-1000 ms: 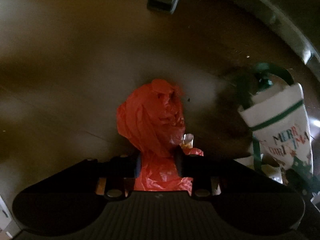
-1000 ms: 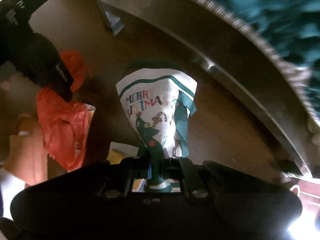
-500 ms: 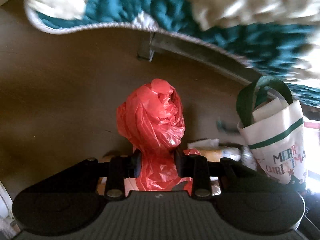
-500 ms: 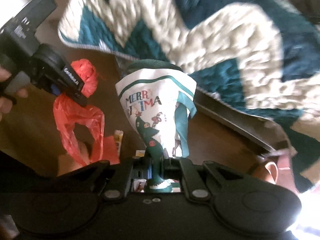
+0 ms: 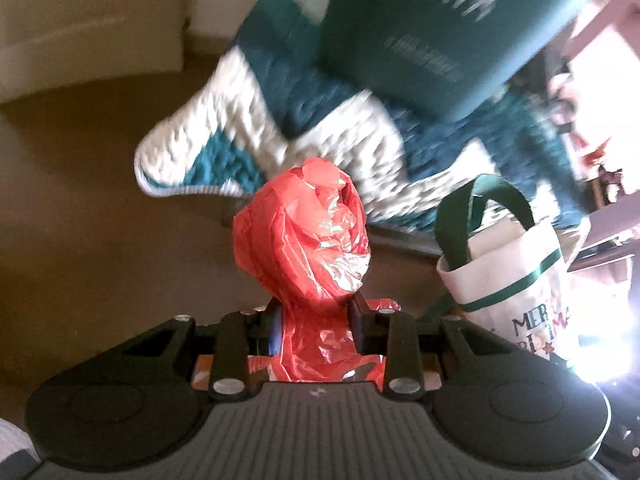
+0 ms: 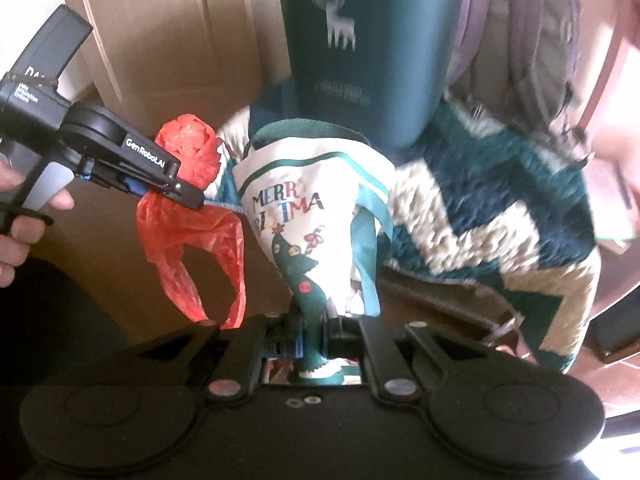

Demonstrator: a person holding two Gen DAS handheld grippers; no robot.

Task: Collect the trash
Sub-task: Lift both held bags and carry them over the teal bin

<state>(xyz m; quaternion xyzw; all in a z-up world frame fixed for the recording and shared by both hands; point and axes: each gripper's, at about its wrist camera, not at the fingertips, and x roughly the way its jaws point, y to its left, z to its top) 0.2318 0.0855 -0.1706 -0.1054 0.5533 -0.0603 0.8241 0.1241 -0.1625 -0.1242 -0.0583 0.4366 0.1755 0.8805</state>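
Observation:
My left gripper (image 5: pixel 316 316) is shut on a crumpled red plastic bag (image 5: pixel 308 240), which bulges out ahead of the fingers and hangs below them. In the right wrist view the left gripper (image 6: pixel 188 196) holds the red bag (image 6: pixel 192 216) just left of a white "Merry Christmas" tote bag (image 6: pixel 308 208) with green trim. My right gripper (image 6: pixel 314 332) is shut on the tote's lower fabric and holds it up. The tote (image 5: pixel 516 272) with its green handle also shows in the left wrist view, right of the red bag, open at the top.
A teal and white knitted blanket (image 6: pixel 500 200) lies behind the tote. A large dark teal cushion with a deer print (image 6: pixel 352 40) stands above it. A cardboard box (image 6: pixel 168 40) is at the back left. Brown floor (image 5: pixel 80 220) lies below.
Both grippers have risen from near the dark floor, carrying the red bag and the tote. The views now tilt up to the blanket, cushion and box. Both grips are unchanged.

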